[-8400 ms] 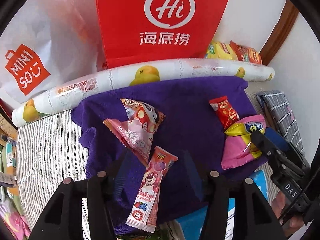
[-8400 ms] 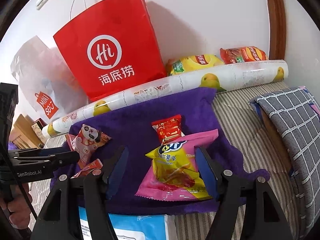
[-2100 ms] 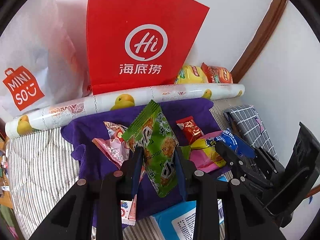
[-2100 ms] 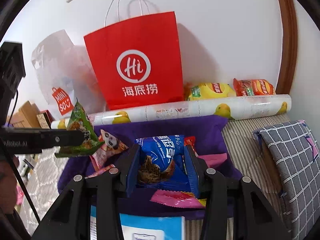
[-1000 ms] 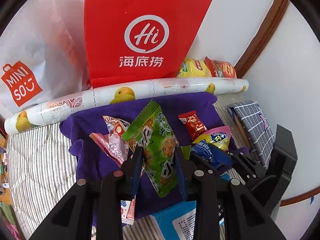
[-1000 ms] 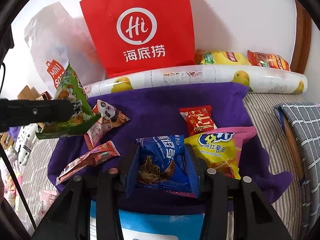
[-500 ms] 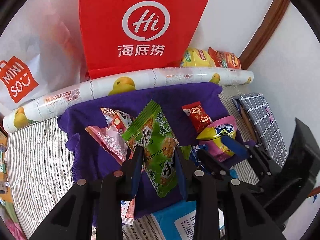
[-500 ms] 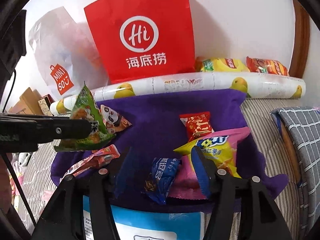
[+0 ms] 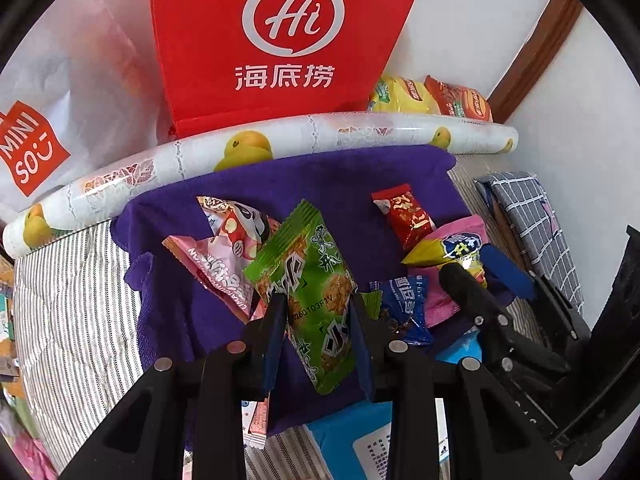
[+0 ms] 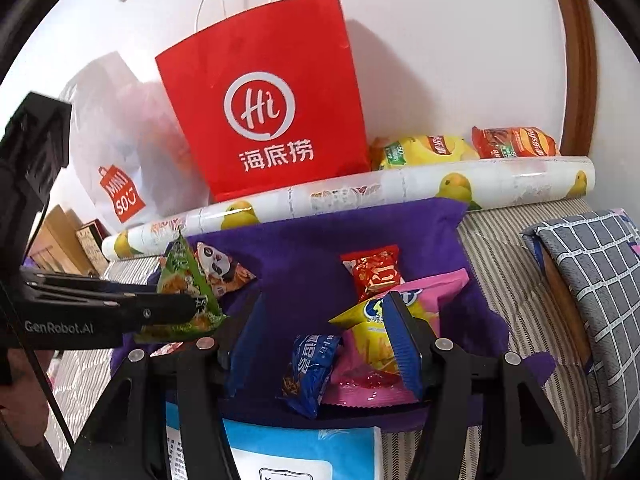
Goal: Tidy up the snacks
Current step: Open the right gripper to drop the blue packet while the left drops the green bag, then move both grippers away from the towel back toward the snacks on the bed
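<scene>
My left gripper is shut on a green snack packet and holds it above the purple towel; it also shows in the right wrist view. My right gripper is open and empty above a blue snack packet lying on the towel's front edge. Beside it lie a yellow chip bag on a pink packet, and a red packet. A panda packet and a pink packet lie at the left.
A red paper bag and a white Miniso bag stand against the wall behind a rolled duck-print sheet. Yellow and orange chip bags lie behind the roll. A checked cushion lies right. A blue pack lies at the front.
My right gripper has opened and the blue packet has dropped onto the towel's front edge. The right gripper has lifted back slightly. My left gripper still holds the green packet.
</scene>
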`<move>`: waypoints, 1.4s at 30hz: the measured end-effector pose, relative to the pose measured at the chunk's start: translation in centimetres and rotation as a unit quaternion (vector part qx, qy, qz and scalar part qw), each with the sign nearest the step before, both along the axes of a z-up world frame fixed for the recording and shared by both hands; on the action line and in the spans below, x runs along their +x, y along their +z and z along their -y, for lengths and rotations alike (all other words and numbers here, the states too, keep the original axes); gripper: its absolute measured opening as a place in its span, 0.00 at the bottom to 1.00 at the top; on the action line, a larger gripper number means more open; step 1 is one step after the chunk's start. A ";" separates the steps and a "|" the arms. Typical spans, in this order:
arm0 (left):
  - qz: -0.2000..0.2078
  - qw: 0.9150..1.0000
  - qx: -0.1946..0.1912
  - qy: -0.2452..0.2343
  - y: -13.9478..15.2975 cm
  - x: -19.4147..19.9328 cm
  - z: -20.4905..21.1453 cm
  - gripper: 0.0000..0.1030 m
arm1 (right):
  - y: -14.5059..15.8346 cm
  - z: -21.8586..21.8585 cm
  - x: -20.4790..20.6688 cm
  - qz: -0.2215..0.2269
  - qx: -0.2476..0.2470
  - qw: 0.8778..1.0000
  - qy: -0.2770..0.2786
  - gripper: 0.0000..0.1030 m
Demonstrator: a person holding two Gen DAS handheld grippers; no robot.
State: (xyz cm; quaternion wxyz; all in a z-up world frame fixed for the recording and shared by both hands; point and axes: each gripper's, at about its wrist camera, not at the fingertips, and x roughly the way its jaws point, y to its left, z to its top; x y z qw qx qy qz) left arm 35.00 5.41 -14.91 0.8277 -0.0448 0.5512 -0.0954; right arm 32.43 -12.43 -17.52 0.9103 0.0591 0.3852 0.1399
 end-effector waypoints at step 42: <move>0.007 0.999 -0.033 0.015 1.9 -0.4 -1.0 0.53 | 0.4 -1.1 -1.6 0.023 0.005 1.000 0.013 0.58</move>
